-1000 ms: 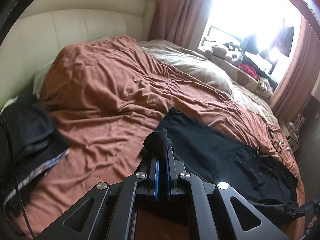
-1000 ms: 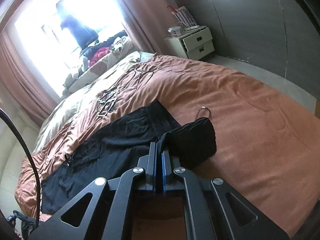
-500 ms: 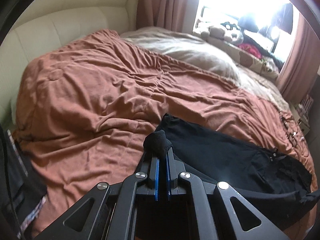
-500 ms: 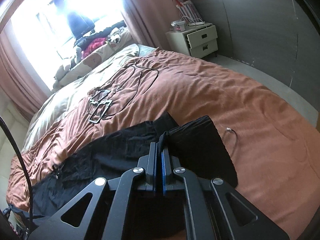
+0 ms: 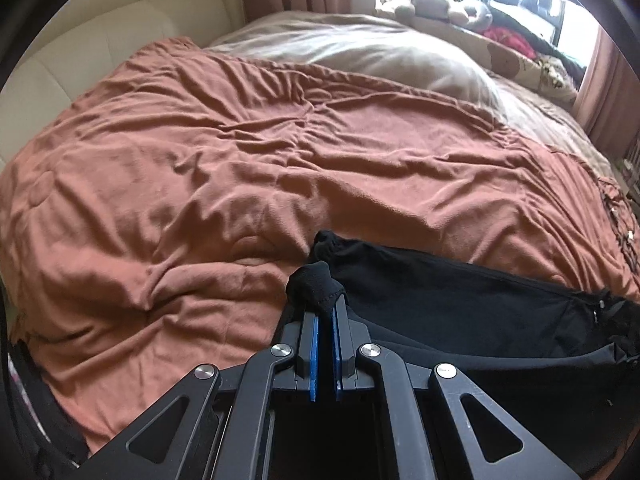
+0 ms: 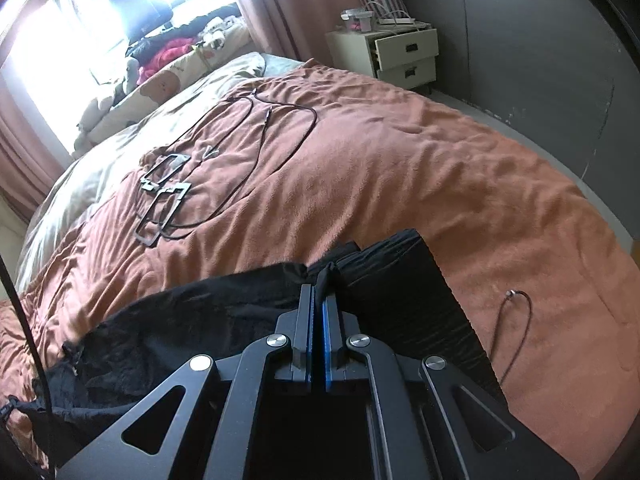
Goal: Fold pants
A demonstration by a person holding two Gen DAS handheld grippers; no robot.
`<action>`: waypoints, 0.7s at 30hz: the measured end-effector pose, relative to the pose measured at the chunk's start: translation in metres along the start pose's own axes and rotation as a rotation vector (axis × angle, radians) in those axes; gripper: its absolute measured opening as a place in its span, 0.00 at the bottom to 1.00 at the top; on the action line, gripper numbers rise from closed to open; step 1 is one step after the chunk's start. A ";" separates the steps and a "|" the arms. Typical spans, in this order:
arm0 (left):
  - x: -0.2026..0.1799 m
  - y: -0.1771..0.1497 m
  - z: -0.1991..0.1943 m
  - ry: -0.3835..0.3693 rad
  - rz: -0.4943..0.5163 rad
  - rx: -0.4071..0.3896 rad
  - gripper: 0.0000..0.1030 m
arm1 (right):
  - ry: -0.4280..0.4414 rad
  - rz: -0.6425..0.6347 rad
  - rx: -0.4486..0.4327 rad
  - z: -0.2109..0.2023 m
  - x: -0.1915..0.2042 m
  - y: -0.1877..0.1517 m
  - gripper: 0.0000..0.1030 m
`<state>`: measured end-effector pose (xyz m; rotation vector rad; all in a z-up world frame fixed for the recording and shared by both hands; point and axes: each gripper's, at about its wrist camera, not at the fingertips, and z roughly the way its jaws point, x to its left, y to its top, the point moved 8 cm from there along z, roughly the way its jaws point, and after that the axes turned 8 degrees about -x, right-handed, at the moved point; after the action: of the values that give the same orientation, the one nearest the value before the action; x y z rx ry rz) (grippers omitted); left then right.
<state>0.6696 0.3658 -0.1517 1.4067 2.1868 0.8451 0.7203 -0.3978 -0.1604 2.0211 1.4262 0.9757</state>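
Observation:
Black pants [image 5: 460, 300] lie stretched across the rust-brown blanket [image 5: 240, 160] on the bed. My left gripper [image 5: 324, 300] is shut on a bunched end of the pants, with a knob of black cloth sticking out past the fingertips. My right gripper [image 6: 318, 292] is shut on the other end of the pants [image 6: 192, 328], where a ribbed band [image 6: 404, 292] hangs to the right of the fingers. Both ends are lifted a little off the blanket; the middle sags onto it.
Black cables and flat frames [image 6: 168, 192] lie on the blanket beyond the pants. A thin cord [image 6: 516, 320] lies to the right. A beige pillow [image 5: 380, 52], a cream headboard [image 5: 100, 40], a white nightstand [image 6: 400, 52] and a cluttered window sill [image 6: 168, 52] surround the bed.
Both grippers have moved forward over the bed with the pants ends held. The dark clothes pile at the left has slid out of the left wrist view. The cord now lies further right.

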 end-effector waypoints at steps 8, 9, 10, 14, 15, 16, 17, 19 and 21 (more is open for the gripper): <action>-0.011 0.013 0.041 0.022 0.024 0.045 0.06 | -0.034 -0.003 0.028 0.038 0.005 0.005 0.00; -0.012 0.013 0.045 0.025 0.023 0.051 0.06 | -0.037 -0.005 0.028 0.041 0.005 0.005 0.00; -0.013 0.013 0.050 0.029 0.022 0.058 0.06 | -0.043 -0.008 0.029 0.044 0.005 0.005 0.00; -0.015 0.014 0.066 0.036 0.020 0.070 0.06 | -0.060 -0.029 0.026 0.051 0.007 0.005 0.00; -0.016 0.015 0.070 0.036 0.019 0.074 0.06 | -0.061 -0.030 0.017 0.051 0.007 0.007 0.00; -0.017 0.015 0.073 0.036 0.018 0.077 0.06 | -0.065 -0.030 0.010 0.052 0.008 0.008 0.00; -0.018 0.016 0.077 0.037 0.011 0.082 0.06 | -0.067 -0.030 0.008 0.053 0.009 0.008 0.00; -0.020 0.019 0.082 0.035 -0.002 0.079 0.06 | -0.075 -0.036 0.003 0.056 0.010 0.008 0.00; -0.023 0.021 0.088 0.040 0.000 0.079 0.06 | -0.081 -0.039 -0.003 0.058 0.012 0.008 0.00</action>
<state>0.7477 0.3755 -0.2012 1.4380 2.2731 0.8023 0.7726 -0.3884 -0.1876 1.9996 1.4155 0.8686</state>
